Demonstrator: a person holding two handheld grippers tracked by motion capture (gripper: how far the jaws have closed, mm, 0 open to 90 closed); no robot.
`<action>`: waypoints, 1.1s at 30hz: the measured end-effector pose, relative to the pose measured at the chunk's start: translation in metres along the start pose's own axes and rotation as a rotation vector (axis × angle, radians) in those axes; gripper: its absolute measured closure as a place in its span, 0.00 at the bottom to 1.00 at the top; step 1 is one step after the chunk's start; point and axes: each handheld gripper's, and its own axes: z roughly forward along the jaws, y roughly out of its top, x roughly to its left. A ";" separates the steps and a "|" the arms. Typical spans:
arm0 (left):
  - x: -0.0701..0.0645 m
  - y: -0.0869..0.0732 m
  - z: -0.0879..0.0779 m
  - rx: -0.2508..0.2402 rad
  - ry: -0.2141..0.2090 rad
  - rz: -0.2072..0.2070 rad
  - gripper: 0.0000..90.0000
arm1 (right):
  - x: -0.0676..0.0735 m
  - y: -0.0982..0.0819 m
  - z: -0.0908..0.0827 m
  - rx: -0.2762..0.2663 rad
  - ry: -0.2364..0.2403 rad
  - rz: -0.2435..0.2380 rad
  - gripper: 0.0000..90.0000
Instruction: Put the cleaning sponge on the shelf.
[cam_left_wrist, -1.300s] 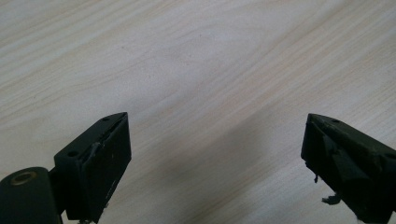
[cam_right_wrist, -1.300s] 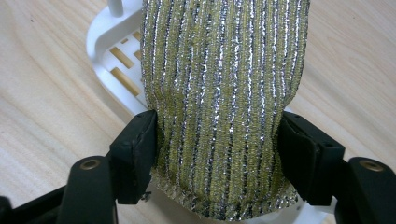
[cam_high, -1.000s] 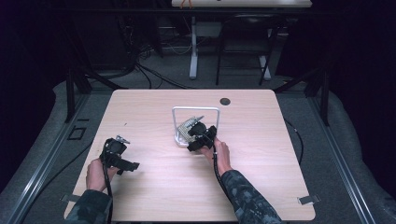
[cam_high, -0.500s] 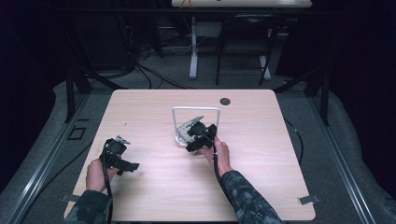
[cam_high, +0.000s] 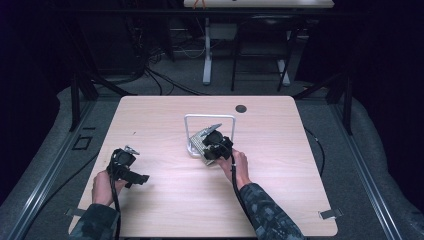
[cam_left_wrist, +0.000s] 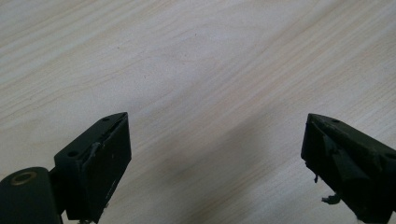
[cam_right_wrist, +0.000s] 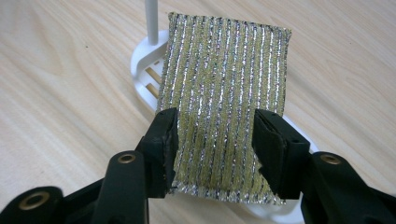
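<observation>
The right gripper (cam_right_wrist: 212, 140) has just been closing its jaws and now clamps the glittery scrubbing sponge (cam_right_wrist: 224, 93) over the white rack (cam_right_wrist: 144, 60), seemingly ready to lift, while the left gripper (cam_left_wrist: 215, 163) waits released above the surface (cam_left_wrist: 187, 56).

Dim room, grey carpeted floor (cam_high: 380, 165). Pale wooden table (cam_high: 165, 200) at centre, dark grommet (cam_high: 241, 108) toward 12 o'clock. White desk leg (cam_high: 206, 55) and cables (cam_high: 165, 80) beyond, at 12.

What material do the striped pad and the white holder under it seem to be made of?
Striped pad: likely a scouring sponge in woven yellow fabric; its silver threads glitter.
White holder: probably plastic, or perhaps coated metal; smooth, slightly glossy, with slots in the base.
</observation>
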 end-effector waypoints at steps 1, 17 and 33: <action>0.000 0.000 0.000 0.000 0.000 0.000 0.09 | 0.000 0.000 -0.003 0.001 0.004 0.001 0.55; -0.001 0.000 -0.001 -0.008 -0.003 0.001 0.09 | -0.001 -0.011 -0.069 -0.079 0.061 -0.023 0.40; -0.002 0.001 0.001 -0.001 -0.005 0.007 0.09 | -0.039 -0.073 -0.115 -0.040 0.038 0.057 0.28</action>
